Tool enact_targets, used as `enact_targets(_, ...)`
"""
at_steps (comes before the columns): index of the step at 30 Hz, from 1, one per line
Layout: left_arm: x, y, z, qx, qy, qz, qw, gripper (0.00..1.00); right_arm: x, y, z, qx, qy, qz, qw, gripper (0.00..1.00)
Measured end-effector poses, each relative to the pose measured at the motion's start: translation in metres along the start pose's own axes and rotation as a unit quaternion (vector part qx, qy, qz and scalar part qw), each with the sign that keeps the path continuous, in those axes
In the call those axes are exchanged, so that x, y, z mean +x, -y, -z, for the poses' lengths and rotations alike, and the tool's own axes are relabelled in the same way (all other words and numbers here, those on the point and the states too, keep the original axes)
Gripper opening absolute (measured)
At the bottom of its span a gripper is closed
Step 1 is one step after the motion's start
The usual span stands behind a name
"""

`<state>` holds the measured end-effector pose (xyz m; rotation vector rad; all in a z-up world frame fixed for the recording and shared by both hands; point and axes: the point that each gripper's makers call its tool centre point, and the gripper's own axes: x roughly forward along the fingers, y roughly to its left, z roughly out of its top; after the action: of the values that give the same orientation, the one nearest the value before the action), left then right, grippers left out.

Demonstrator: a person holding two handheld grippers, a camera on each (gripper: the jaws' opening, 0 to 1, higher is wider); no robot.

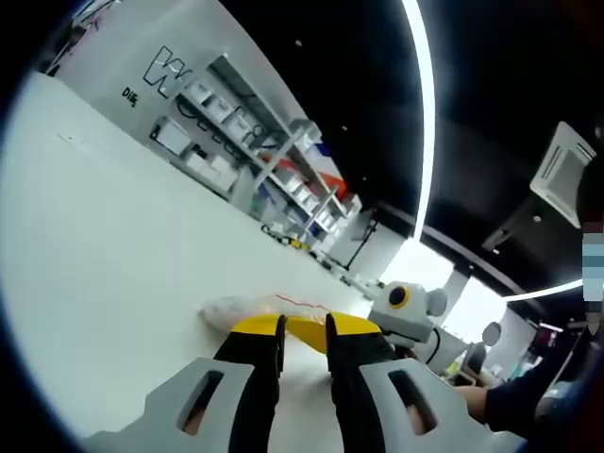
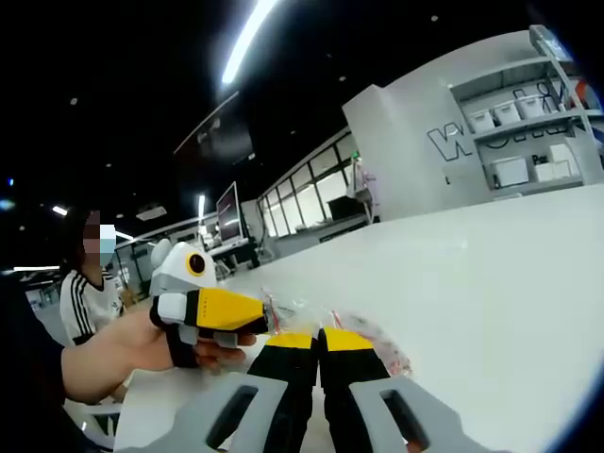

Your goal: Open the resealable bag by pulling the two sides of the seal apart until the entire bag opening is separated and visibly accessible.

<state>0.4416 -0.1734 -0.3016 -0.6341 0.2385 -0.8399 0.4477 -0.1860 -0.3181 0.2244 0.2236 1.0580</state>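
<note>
The clear bag (image 2: 363, 338) lies on the white table (image 2: 491, 283), its red seal line between my two claws. My right claw (image 2: 319, 336) is closed on its edge. My left claw (image 1: 304, 326) is pinched on the bag (image 1: 247, 308) too, held by my hand (image 2: 203, 344).

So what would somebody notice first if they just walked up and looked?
Probably the two yellow-tipped grippers meeting over the clear resealable bag on the white table: the right gripper rising from below, the left gripper coming in from the left. Then the long bright ceiling light overhead.
</note>
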Motion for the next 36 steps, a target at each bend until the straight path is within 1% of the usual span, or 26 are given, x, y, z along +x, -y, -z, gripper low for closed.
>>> enact_targets(10, 0.0001, -0.001, 0.0011, -0.009, -0.008, 0.005, 0.9999, 0.14, 0.0001, -0.0001, 0.0008, -0.003, -0.001, -0.001, 1.0, 0.0)
enact_targets(15, 0.0004, 0.001, 0.0026, -0.01, -0.011, 0.011, 0.9998, 0.1, 0.0007, 0.0001, 0.0017, -0.011, -0.003, -0.001, 0.9999, 0.0)
enact_targets(22, 0.0012, 0.0053, 0.006, -0.016, -0.019, 0.023, 0.9994, 0.05, 0.0007, 0.0003, 0.0029, -0.011, -0.005, -0.001, 0.9999, 0.0)
enact_targets(28, 0.0008, 0.0062, 0.0054, -0.029, -0.019, 0.032, 0.9989, 0.02, 0.001, 0.0006, 0.0033, -0.016, -0.006, 0.0, 0.9999, 0.0)
enact_targets(36, 0.0011, 0.0077, 0.0069, -0.033, -0.023, 0.038, 0.9985, 0.01, 0.0009, 0.0005, 0.0034, -0.015, -0.006, 0.0, 0.9999, 0.0)
